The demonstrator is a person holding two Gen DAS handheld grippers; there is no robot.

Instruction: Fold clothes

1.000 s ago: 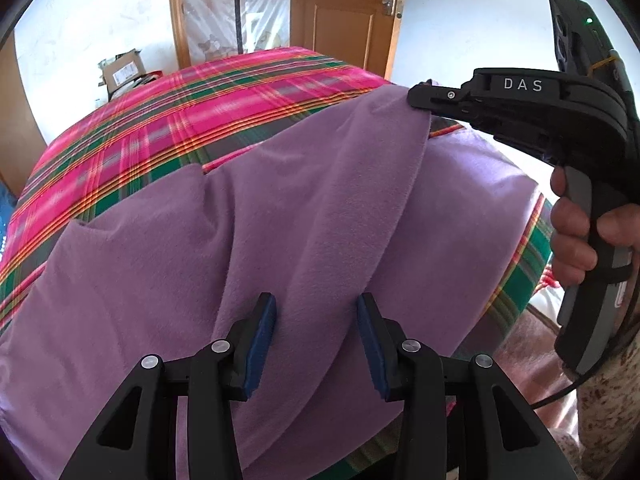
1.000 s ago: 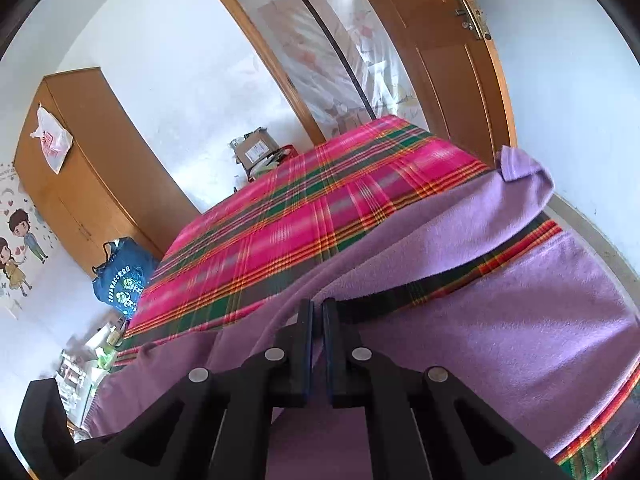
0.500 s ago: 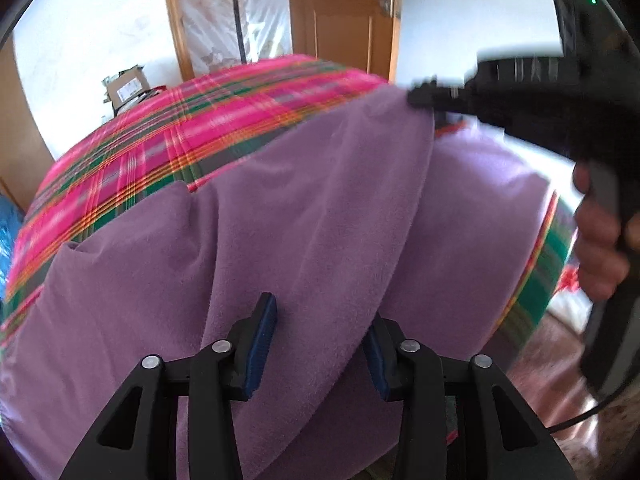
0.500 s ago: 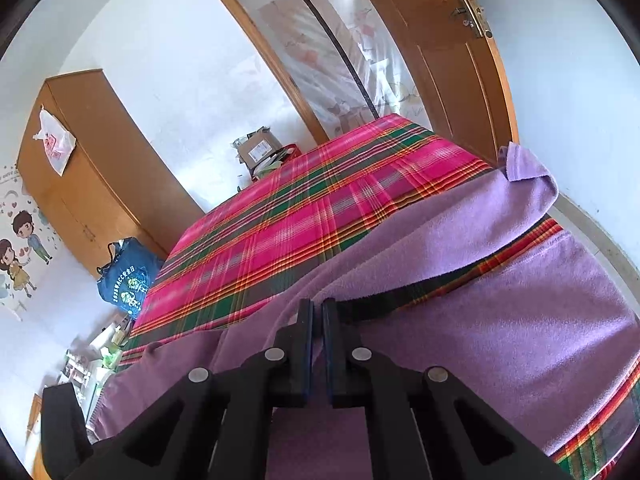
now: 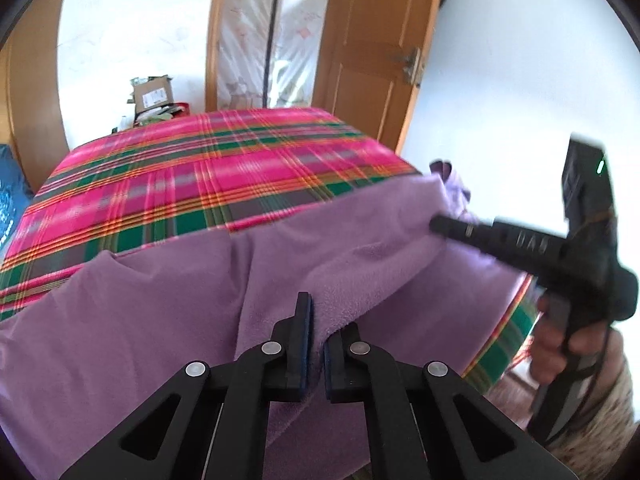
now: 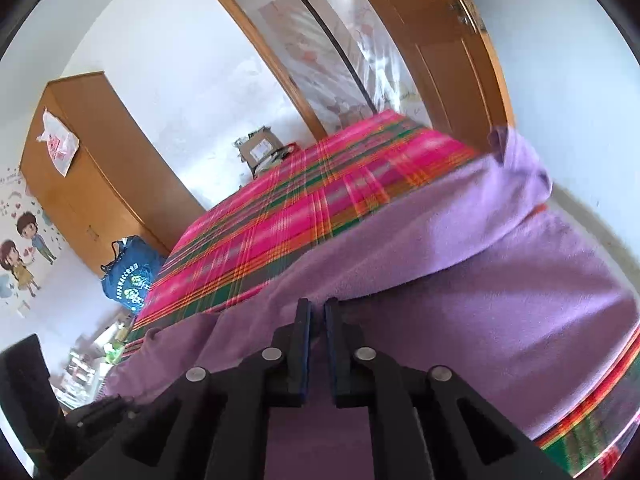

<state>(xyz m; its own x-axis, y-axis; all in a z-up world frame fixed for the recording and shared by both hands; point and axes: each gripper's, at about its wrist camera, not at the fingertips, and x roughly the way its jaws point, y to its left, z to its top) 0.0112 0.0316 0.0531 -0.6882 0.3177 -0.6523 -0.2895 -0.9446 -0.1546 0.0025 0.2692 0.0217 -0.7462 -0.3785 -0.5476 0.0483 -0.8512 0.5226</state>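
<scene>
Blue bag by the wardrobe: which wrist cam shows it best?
Right wrist view. The blue bag sits whole and unblocked on the floor beside the wardrobe, its printed lettering visible. The left wrist view catches only a blurred blue sliver at its left edge.

The left gripper [image 5: 316, 332], wide apart a second earlier, clamped on a fold of the purple garment [image 5: 160, 320] (and lifted it). The right gripper [image 6: 317, 328] began opening, cloth between its jaws.

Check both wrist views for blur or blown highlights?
Left wrist view: motion blur smears the plaid bedspread and the right tongs; the wall beside them is blown out. Right wrist view: bedspread blurred too, wall bright; strong fisheye bends the wardrobe.
</scene>
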